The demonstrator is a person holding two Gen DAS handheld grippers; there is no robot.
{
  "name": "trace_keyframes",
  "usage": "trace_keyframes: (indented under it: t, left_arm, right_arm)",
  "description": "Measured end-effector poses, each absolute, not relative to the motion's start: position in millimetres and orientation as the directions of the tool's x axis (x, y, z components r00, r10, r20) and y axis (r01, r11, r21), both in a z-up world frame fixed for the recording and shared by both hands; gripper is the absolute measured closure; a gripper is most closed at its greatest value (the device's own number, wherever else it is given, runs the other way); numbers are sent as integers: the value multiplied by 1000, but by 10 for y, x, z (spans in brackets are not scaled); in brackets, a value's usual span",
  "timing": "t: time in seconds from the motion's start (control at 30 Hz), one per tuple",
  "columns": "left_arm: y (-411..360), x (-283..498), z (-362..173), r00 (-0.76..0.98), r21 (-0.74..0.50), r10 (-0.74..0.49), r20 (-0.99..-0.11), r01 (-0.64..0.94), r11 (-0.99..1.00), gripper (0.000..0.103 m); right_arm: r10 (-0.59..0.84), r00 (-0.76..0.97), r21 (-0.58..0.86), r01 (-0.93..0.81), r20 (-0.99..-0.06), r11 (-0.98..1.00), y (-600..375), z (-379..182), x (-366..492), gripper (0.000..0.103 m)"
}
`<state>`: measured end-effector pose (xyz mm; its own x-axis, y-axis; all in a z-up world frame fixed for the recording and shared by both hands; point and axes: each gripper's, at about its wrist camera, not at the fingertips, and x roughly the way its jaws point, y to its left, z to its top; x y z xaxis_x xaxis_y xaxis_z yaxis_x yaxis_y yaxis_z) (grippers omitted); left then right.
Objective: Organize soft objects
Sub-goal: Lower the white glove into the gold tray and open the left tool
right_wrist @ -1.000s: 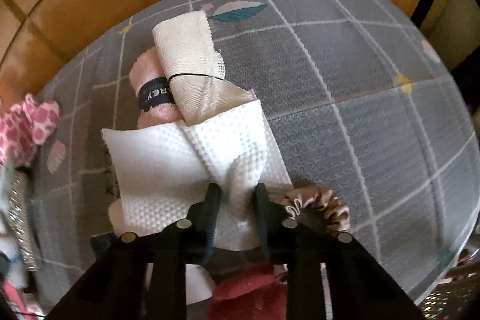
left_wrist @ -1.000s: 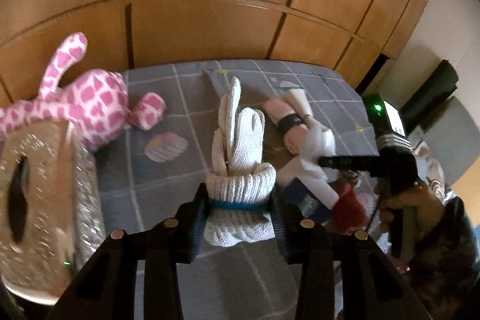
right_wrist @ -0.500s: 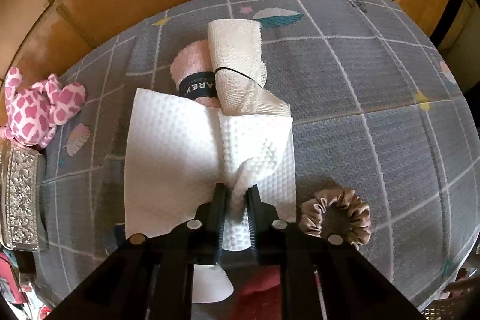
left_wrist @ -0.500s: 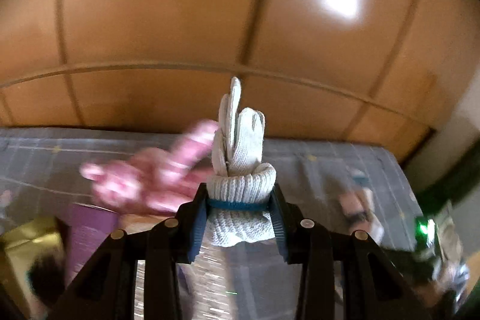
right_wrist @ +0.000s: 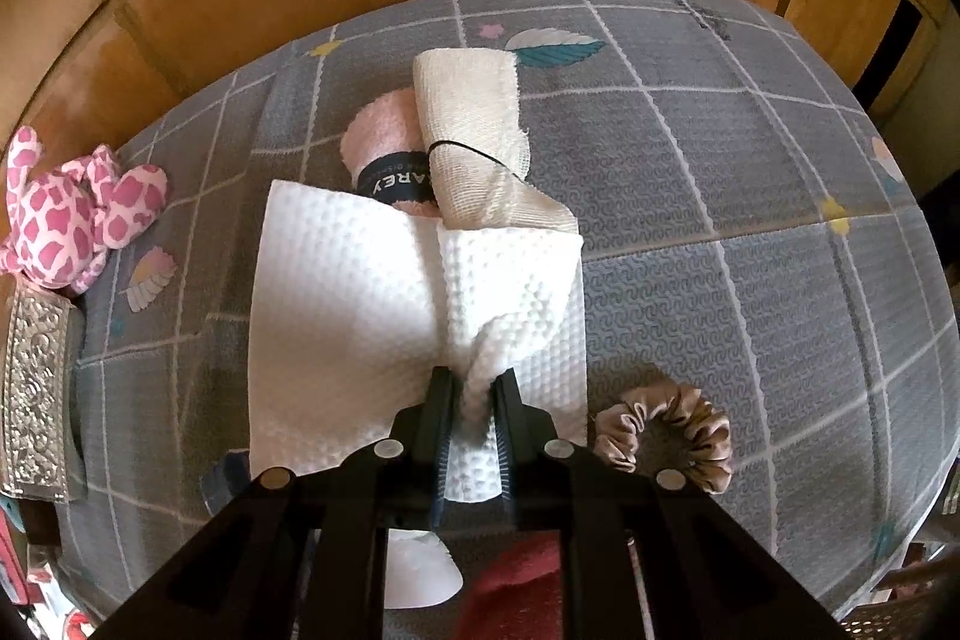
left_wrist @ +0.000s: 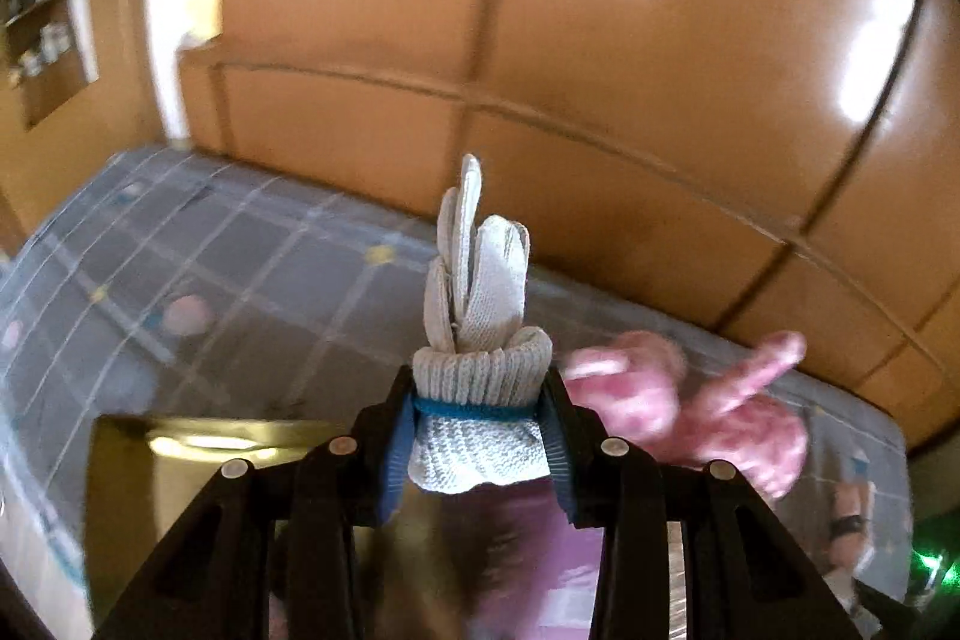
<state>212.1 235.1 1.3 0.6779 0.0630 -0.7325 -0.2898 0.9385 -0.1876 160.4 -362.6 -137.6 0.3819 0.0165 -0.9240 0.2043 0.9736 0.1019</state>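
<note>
My left gripper (left_wrist: 480,424) is shut on a bundled white knit glove (left_wrist: 480,340) with a blue band, held above a gold box (left_wrist: 198,466) and a purple box (left_wrist: 540,544). A pink spotted plush toy (left_wrist: 690,400) lies blurred to the right of it. My right gripper (right_wrist: 474,400) is shut on a pinched fold of a white waffle cloth (right_wrist: 360,292) lifted off the grey checked tablecloth (right_wrist: 720,220). Beyond the cloth lie a pink rolled towel (right_wrist: 384,142) with a dark band and a cream rolled cloth (right_wrist: 474,124). The plush toy (right_wrist: 66,214) sits at the left.
A beige satin scrunchie (right_wrist: 666,430) lies right of my right gripper. A red cloth (right_wrist: 516,580) shows under that gripper. A silver embossed box (right_wrist: 36,376) stands at the left edge. Brown wooden panels (left_wrist: 600,40) rise behind the table.
My left gripper has swung far to the left with the glove, so the plush toy now lies on its right. My right gripper has pinched tighter on the white cloth and raised it slightly.
</note>
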Motion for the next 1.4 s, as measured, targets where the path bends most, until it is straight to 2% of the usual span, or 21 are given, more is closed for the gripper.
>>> trace_keyframes:
  t: [0.23,0.47,0.57,0.63,0.77,0.83,1.03,1.1,1.17,1.23,1.3,1.4]
  left_arm:
    - [2913,1439,-391,638,-182,118,-761,-384,905,64]
    - [3222,636,-798,611,-176,170,-773,-465,868,61]
    - [3378,476,-923,583,-172,196,-788,-515,840,48]
    - [3449,421,-969,569,-173,206,-796,-541,823,36]
    - [3430,310,-966,584,-195,212,-783,-554,809,32]
    - [3367,273,-919,598,-204,209,-774,-548,811,24]
    - [3083,234,-720,658,-214,187,-730,-479,851,21]
    - [2981,239,-682,668,-211,172,-724,-452,867,20]
    - [2910,243,-669,674,-220,150,-724,-431,875,20]
    - [2863,253,-671,674,-220,141,-725,-421,880,20]
    - [2825,248,-673,676,-227,130,-725,-413,882,20]
    - [2783,214,-651,684,-224,131,-717,-404,887,20]
  right_arm:
    - [13,403,98,191,-915,977,-3575,-1317,1563,91]
    - [118,489,220,156,-864,963,-3513,-1124,1437,92]
    - [177,511,286,143,-841,947,-3491,-1054,1356,92]
    - [220,523,337,139,-824,931,-3483,-1015,1306,92]
    - [297,547,435,140,-783,889,-3499,-942,1199,92]
    - [352,566,501,129,-746,856,-3509,-892,1136,92]
    - [487,610,645,53,-626,763,-3467,-666,1002,92]
    - [430,601,578,66,-674,814,-3392,-621,990,92]
    - [316,551,424,77,-772,902,-3243,-636,1013,92]
    - [283,508,364,66,-813,929,-3130,-707,1011,92]
    - [307,499,383,54,-811,922,-3078,-742,974,92]
    - [443,526,525,8,-726,851,-3074,-706,909,92]
